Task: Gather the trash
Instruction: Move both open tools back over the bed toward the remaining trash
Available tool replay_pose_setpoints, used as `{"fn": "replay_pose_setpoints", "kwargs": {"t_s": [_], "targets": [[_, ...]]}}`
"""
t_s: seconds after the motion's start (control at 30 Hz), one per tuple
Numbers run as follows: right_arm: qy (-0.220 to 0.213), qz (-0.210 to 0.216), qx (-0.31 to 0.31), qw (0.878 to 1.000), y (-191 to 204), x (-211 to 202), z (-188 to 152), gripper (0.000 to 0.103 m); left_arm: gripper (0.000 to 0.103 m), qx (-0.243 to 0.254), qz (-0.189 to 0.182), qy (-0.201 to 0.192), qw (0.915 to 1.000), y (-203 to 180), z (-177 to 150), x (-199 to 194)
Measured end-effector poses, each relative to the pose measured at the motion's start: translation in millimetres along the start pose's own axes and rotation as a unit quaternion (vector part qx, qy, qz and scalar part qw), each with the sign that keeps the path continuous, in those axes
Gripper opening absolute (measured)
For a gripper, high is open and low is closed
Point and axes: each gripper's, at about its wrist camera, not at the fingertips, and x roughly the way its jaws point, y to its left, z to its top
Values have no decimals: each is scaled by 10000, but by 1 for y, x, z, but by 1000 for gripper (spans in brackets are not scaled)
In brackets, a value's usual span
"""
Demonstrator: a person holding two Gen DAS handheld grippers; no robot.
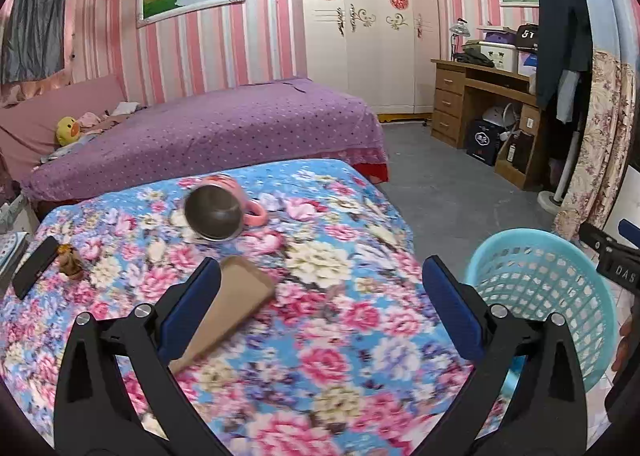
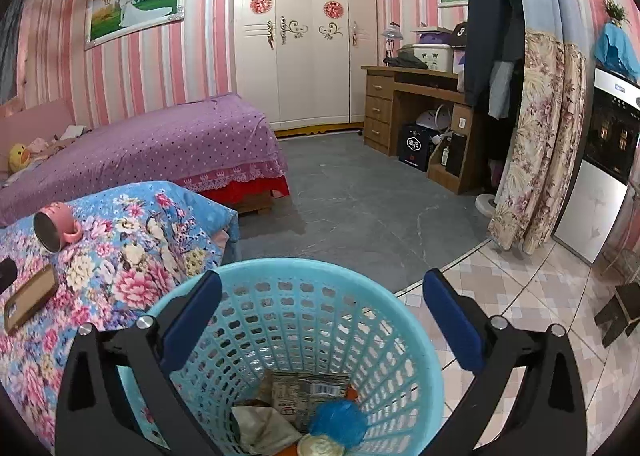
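Basket: light blue plastic basket (image 2: 304, 336) is standing on the floor just beside the flowered bed (image 1: 320, 336), right under the right hand-held gripper.
Trash: wrappers (image 2: 308, 392), a blue crumpled ball (image 2: 340, 422) and a round lid-like piece (image 2: 320, 446) are lying at the basket's bottom.
Right hand-held gripper (image 2: 322, 320): is hanging over the basket mouth, blue pads wide apart, nothing between them.
Left hand-held gripper (image 1: 320, 308): is hovering over the flowered bed cover, pads spread wide, gripping nothing.
Cardboard: flat brown piece (image 1: 236, 304) is lying on the cover, its near end passing under the left pad of the left hand-held gripper; whether they are touching I cannot tell.
Mug: pink mug (image 1: 224, 208) is lying tipped on its side farther up the cover, metal inside facing the camera.
Phone: dark phone (image 1: 36, 266) is lying near the cover's left edge, a small brown object (image 1: 70, 262) just beside it.
Background: purple dotted bed (image 1: 224, 128), white wardrobe (image 1: 368, 24), wooden worktop (image 1: 480, 96) with drawers.
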Motion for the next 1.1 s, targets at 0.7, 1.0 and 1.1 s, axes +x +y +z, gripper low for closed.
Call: {"fn": "replay_pose_setpoints", "kwargs": {"t_s": [0.7,1.0,1.1], "targets": [[8,726,-246,9971,113,-6,1,98,97,-766,1049,118,9915,166,-21,1],[103,1122,-623,9917,185,-6,-10,98,97,-994,1509,265,9832,230,-35,1],[119,1260,-749,9891,207,-9,-13,98,97,-1081,1621,307,9804,249,-38,-1]]}}
